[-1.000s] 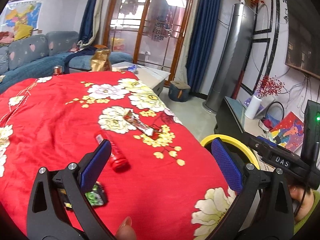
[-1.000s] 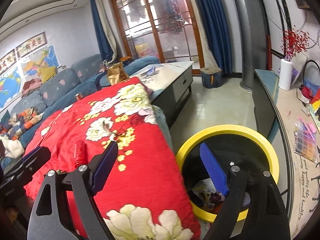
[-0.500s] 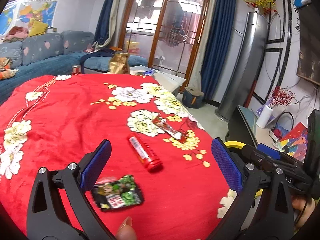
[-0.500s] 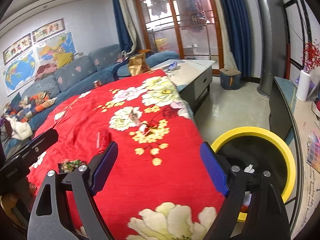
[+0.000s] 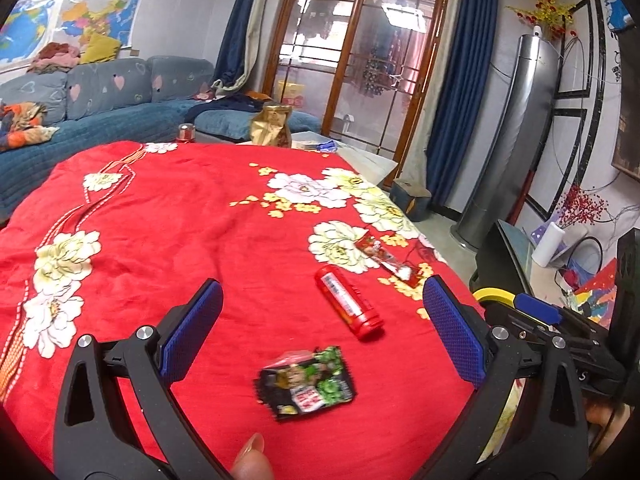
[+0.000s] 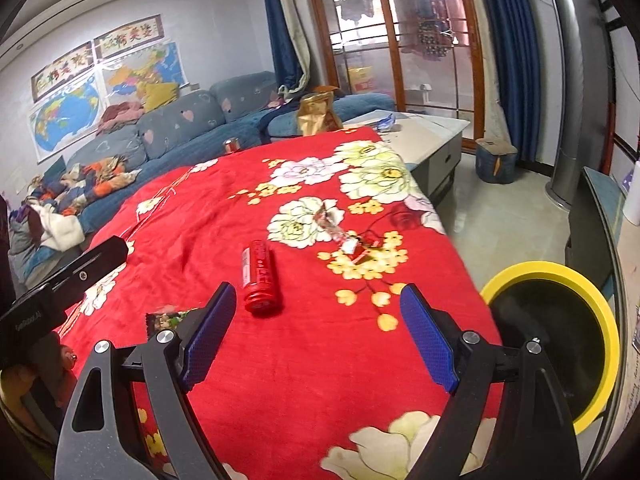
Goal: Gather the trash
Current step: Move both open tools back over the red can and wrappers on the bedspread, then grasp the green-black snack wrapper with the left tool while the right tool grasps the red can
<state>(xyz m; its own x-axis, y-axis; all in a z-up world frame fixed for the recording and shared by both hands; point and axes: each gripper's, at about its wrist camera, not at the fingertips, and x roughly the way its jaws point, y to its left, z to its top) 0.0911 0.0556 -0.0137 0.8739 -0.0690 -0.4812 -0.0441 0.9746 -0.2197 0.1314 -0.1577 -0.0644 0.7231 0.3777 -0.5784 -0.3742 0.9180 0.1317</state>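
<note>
Three pieces of litter are lying on the red floral blanket: a dark green-printed snack wrapper low at centre, a red cylindrical tube above it, and a crinkled red-and-silver wrapper further up to the right. Both the left gripper and the right gripper are hovering with jaws wide apart and nothing between them, so a pick seems to be in hand. Next, one likely needs lowering over the nearest piece, closing on it, then carrying it to the yellow-rimmed black bin at lower right.

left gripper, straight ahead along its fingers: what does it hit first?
Likely the black-and-green snack wrapper, which lies on the red blanket between the open left gripper fingers. The red tube lies just beyond. Depth is unclear through the fisheye, so treat this as a best guess.
</note>
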